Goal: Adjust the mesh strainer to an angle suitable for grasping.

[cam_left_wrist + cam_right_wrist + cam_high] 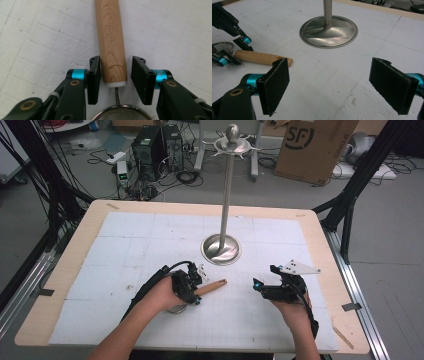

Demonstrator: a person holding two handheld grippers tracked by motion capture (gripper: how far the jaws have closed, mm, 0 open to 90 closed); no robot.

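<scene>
Closest to us in the left gripper view, our left gripper (116, 80) straddles the wooden handle (111, 42) of a kitchen strainer, near the end where a thin wire stem leaves it. One jaw pad lies against the handle's side; the other stands a little off it, so the jaws are parted around the wood and not clamped. Below, the strainer's metal rim (120, 110) is cut off by the picture's edge, and we cannot make out its mesh. In the high view our left hand (162, 295) hides most of that rim, leaving the handle poking out to the right, flat on the white mat (125, 245).

Our right gripper (337, 85) hovers over bare mat with its 2 jaws spread wide, holding nothing. In the high view it sits well apart from the handle, right forearm coming up from the bottom edge, wrist roughly level.

Beyond both grippers, the steel stand (227, 185) rises from its round base (221, 249) on the mat, hooks ringing its top.
</scene>
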